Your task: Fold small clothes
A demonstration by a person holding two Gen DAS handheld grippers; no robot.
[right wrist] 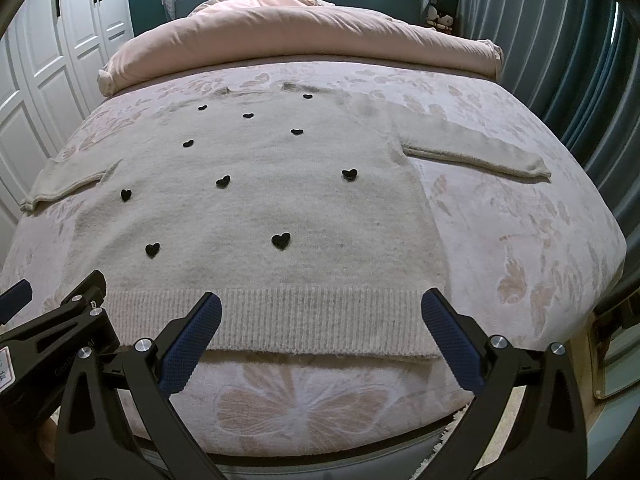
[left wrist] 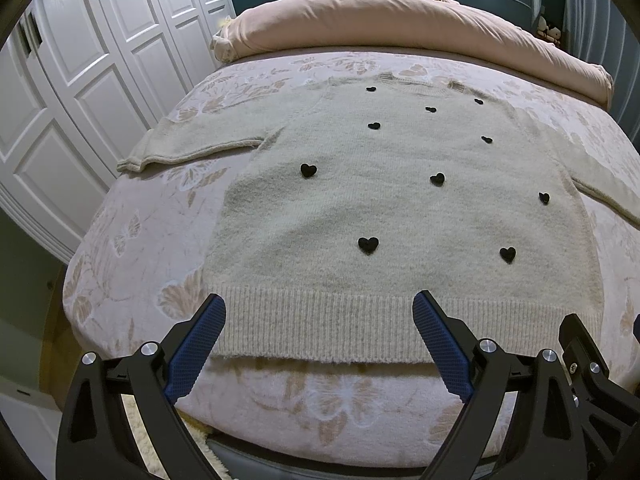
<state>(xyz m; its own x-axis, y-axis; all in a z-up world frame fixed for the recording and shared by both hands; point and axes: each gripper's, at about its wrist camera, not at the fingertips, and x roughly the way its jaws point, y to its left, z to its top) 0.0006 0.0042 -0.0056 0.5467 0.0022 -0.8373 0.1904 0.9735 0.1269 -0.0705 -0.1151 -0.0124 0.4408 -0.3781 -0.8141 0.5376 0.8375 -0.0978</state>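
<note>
White panelled wardrobe doors (left wrist: 80, 92) stand at the far left, beside the bed (left wrist: 132, 240), whose butterfly-patterned cover is soft and quilted. The left gripper (left wrist: 320, 320) hangs spread wide, blue textured pads (left wrist: 196, 350) holding nothing, over the ribbed hem of the sweater (left wrist: 392, 200). This fuzzy cream knit, dotted with small black hearts, lies flat with sleeves out. The right gripper (right wrist: 322, 318) is likewise released above the hem. A puffy pink duvet (right wrist: 296, 36) lies bunched behind; pleated teal curtains (right wrist: 560, 60) hang rightmost.
</note>
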